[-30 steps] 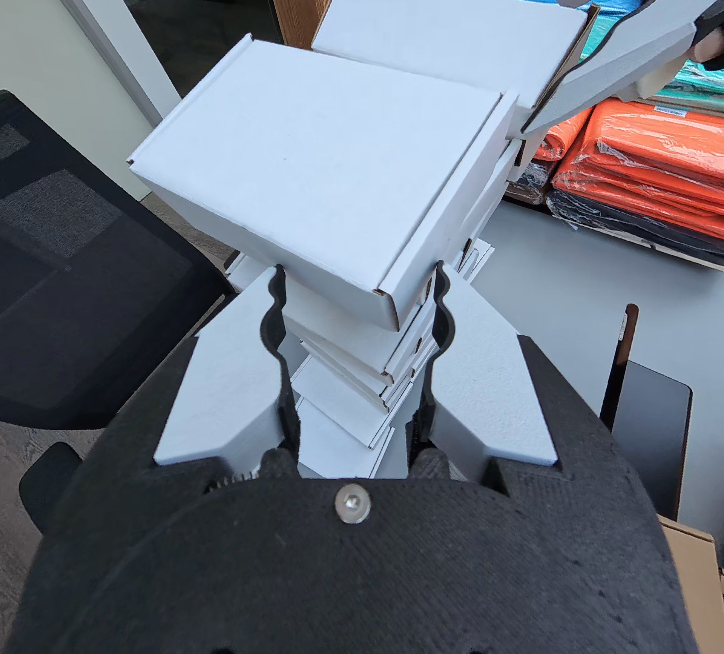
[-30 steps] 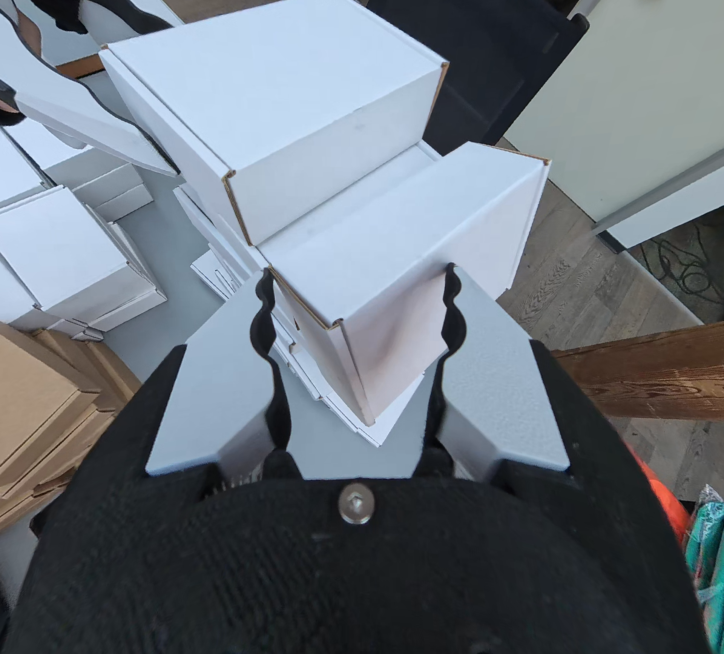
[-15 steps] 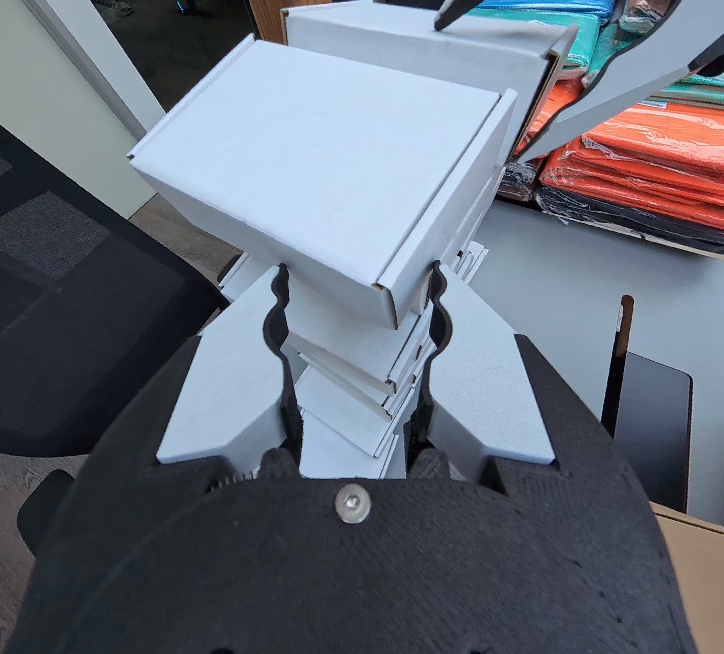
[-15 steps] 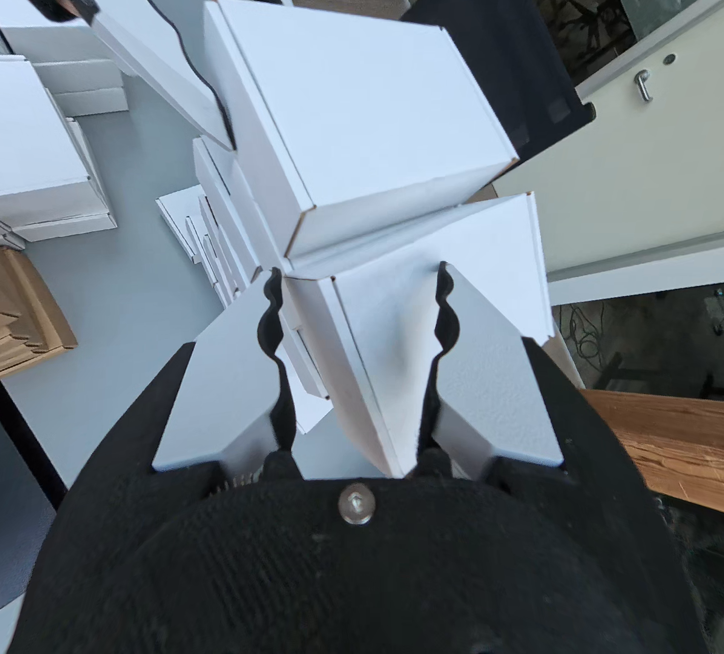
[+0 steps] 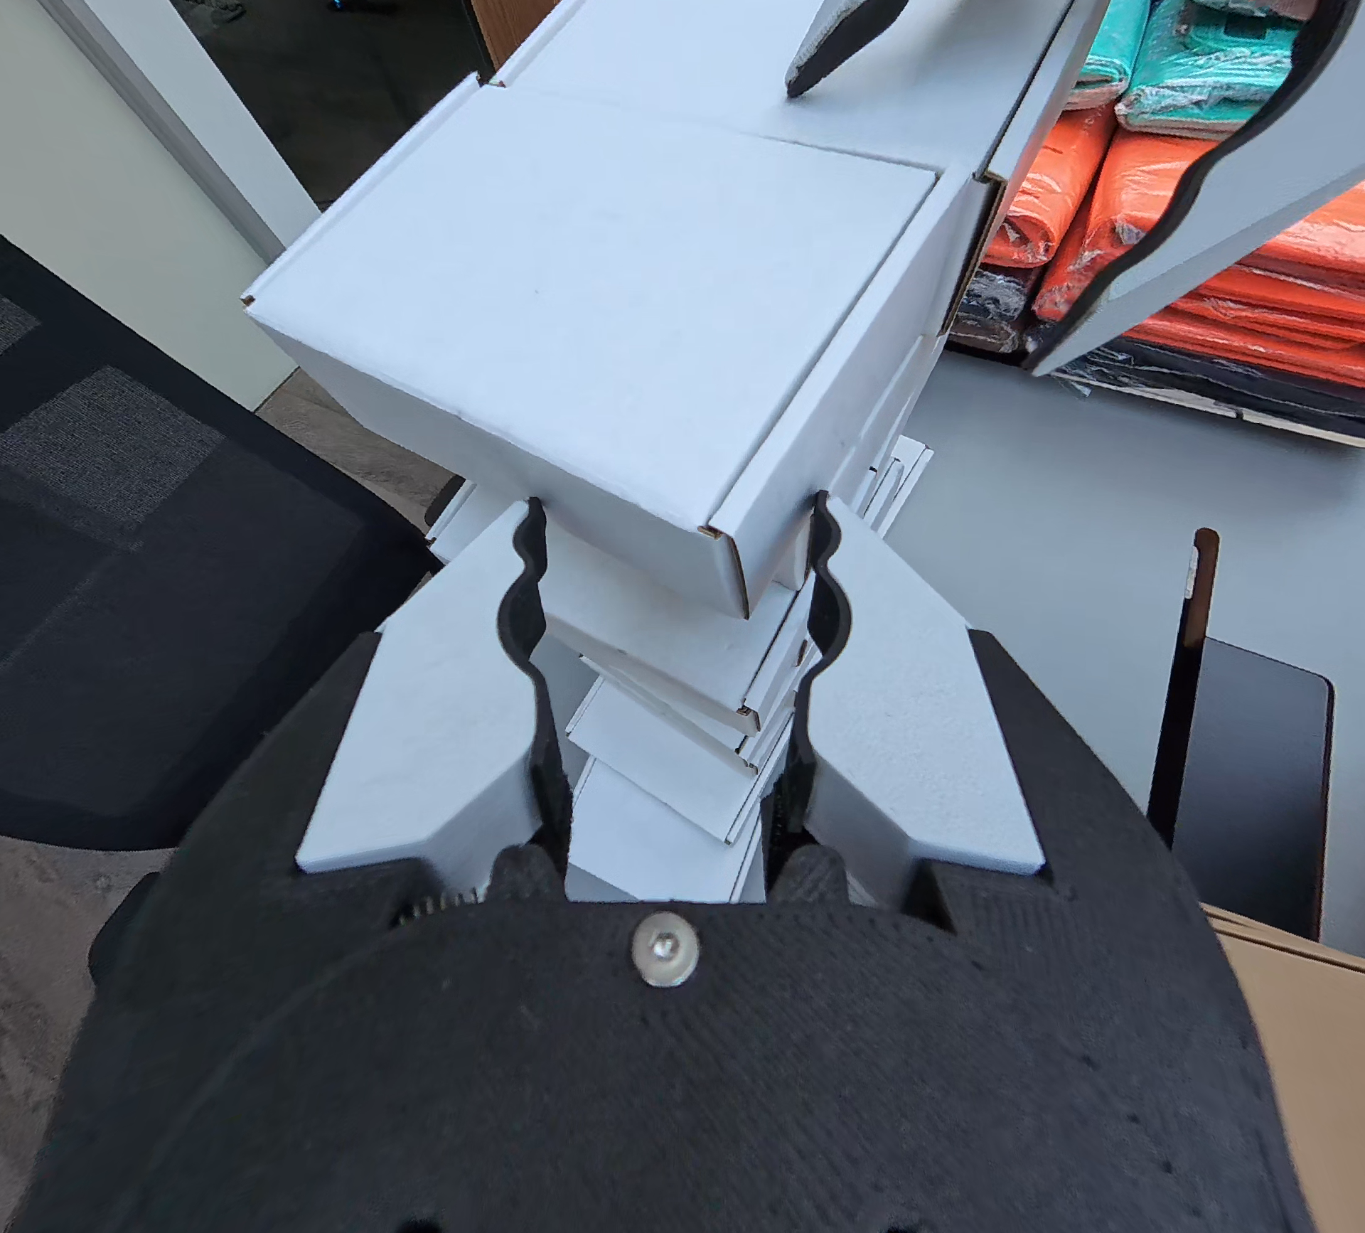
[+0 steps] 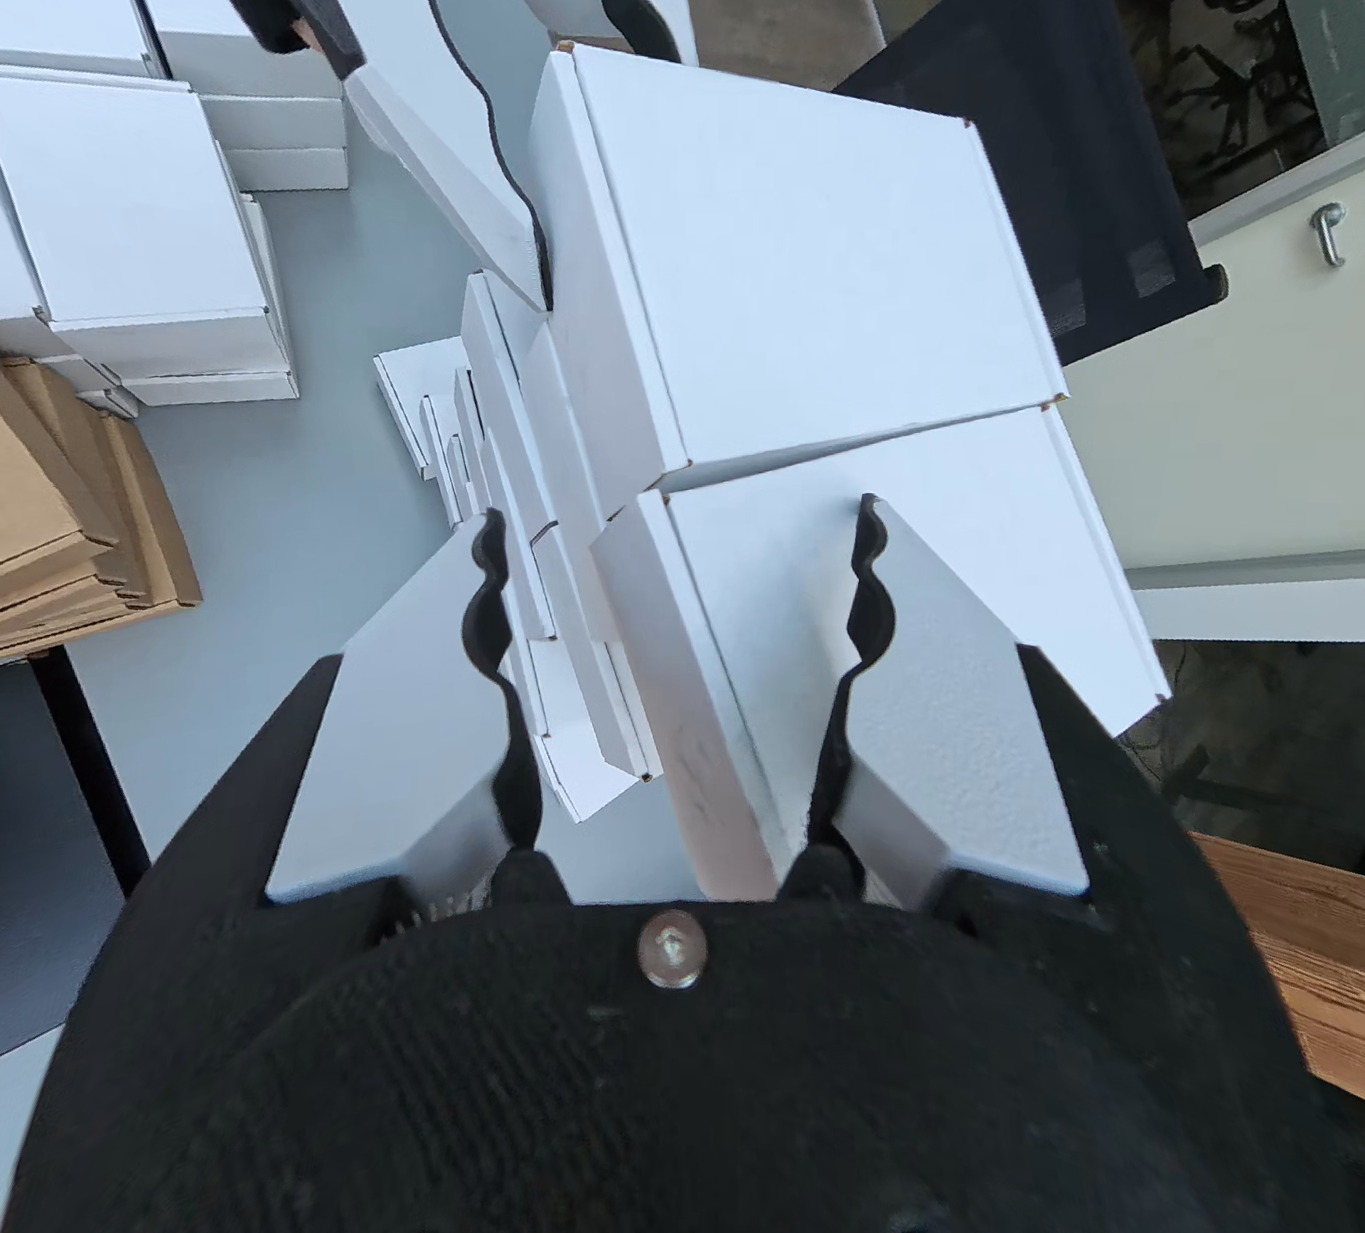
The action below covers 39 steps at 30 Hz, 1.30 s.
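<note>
Overhead, two white boxes edge to edge above grey table (image 5: pixel 1071 533): left gripper (image 5: pixel 674 525) clamps near box (image 5: pixel 591 326) corner; right gripper (image 6: pixel 679 518) spans far box (image 6: pixel 923 577), long axis across fingers; grip unclear.

White boxes (image 5: pixel 591 311), orange bundles (image 5: pixel 1152 215), black-edged white fingers (image 5: pixel 414 702)

No legible writing anywhere.
</note>
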### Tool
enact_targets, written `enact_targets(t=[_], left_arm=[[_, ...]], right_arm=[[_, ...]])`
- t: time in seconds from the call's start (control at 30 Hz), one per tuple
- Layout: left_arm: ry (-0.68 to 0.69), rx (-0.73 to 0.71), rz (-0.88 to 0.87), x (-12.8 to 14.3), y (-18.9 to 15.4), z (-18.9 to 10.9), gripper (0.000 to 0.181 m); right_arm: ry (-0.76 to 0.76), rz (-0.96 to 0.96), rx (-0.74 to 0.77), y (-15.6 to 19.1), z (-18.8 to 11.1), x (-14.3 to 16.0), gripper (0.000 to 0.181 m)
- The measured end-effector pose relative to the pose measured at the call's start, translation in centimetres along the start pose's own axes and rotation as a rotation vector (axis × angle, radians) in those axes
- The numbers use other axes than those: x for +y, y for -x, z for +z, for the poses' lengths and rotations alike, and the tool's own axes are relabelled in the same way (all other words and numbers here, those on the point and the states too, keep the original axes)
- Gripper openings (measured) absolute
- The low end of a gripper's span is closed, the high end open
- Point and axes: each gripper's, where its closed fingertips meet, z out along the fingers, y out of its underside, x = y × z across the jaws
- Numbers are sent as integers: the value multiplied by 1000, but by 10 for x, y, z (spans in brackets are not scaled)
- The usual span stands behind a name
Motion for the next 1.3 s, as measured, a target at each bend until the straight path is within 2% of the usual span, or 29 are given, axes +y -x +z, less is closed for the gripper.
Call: enact_targets(t=[0.2,0.57,1.0,1.13,1.3], left_arm=[[34,11,30,3,1,-1,70],[87,31,71,4,2,-2,69],[64,-4,71,4,2,-9,62],[-14,27,-20,-7,0,-16,66],[-120,160,-286,-20,3,-26,92]], right_arm=[[21,-101,61,-2,2,8,94],[190,-335,127,-12,1,16,75],[186,-328,136,-13,0,18,74],[181,-325,134,-13,1,17,74],[175,-319,135,-13,1,18,74]])
